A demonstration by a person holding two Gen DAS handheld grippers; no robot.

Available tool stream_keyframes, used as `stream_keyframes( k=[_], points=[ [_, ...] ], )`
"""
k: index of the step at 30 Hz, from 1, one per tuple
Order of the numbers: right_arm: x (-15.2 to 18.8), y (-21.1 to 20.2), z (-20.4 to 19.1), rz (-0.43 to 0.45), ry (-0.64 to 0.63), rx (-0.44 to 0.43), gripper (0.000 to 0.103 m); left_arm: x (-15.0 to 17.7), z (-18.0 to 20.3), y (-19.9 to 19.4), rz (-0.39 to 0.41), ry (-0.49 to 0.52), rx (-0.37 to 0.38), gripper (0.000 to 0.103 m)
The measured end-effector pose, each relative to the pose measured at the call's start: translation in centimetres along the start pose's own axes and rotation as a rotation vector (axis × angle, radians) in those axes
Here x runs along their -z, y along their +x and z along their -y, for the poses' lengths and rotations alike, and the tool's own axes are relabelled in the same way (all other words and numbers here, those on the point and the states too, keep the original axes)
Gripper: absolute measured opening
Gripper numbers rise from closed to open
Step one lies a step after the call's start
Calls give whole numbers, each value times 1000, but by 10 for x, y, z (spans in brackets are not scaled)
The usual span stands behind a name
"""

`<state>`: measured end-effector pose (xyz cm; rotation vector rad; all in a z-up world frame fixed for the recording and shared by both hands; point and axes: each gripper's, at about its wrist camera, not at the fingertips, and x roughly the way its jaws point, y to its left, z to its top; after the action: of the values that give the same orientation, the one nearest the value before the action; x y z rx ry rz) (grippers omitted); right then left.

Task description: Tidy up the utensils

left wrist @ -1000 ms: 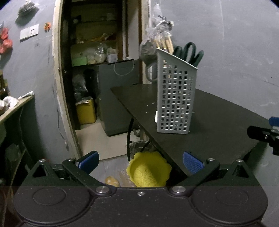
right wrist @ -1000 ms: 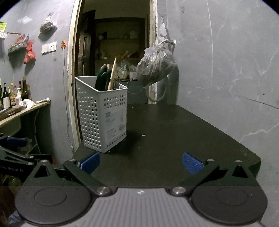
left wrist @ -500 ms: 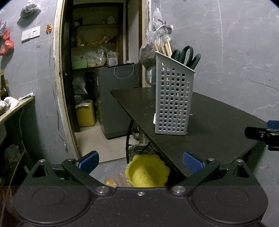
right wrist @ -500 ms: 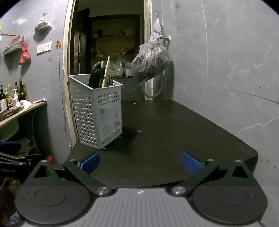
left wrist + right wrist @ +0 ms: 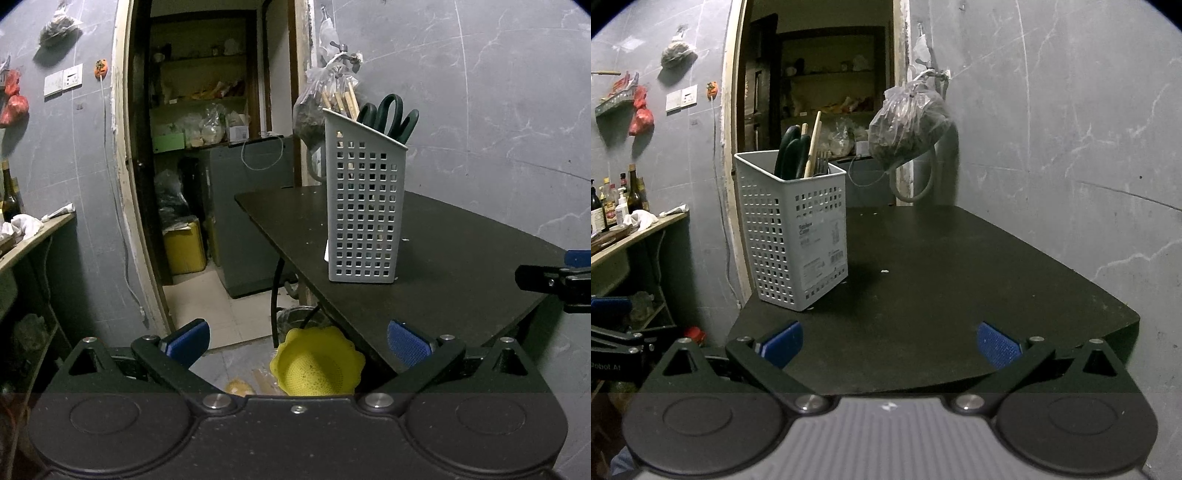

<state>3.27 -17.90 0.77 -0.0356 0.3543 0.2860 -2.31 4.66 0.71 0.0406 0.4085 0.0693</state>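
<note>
A grey perforated caddy [image 5: 364, 206] [image 5: 796, 232] stands upright near the left edge of the black table [image 5: 461, 251] [image 5: 942, 280]. Dark green scissor handles [image 5: 391, 116] [image 5: 790, 151] and wooden handles [image 5: 341, 99] [image 5: 813, 142] stick out of its top. My left gripper [image 5: 297, 341] hangs open off the table's left front corner, holding nothing. My right gripper [image 5: 890, 341] is open and empty above the table's front edge; the caddy is ahead of it to the left. The right gripper's tip [image 5: 554, 282] shows at the right edge of the left wrist view.
A plastic bag [image 5: 908, 125] hangs on the wall behind the table. A yellow basket [image 5: 317, 363] lies on the floor under the table. An open doorway [image 5: 207, 166] leads to a storeroom. A shelf with bottles [image 5: 617, 206] runs along the left wall.
Both grippers have drawn back and risen a little from the table, so the caddy looks smaller and farther. Both stay open and empty.
</note>
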Motion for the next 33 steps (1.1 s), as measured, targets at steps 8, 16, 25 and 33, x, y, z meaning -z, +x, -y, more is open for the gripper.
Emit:
stream_keyframes(
  k=[8,16,25,33],
  points=[
    [1,1,1,-5,2,7,103,0,0,0,1,1,-1,102],
    [1,4,3,-10,7,7,103,2,-1,-1,2,6,-7,102],
    [3,5,2,-17,10,10,103,2,-1,-1,0,6,-9,102],
    [4,6,2,-19,11,10,103,2,0,-1,1,5,-8,102]
  ],
)
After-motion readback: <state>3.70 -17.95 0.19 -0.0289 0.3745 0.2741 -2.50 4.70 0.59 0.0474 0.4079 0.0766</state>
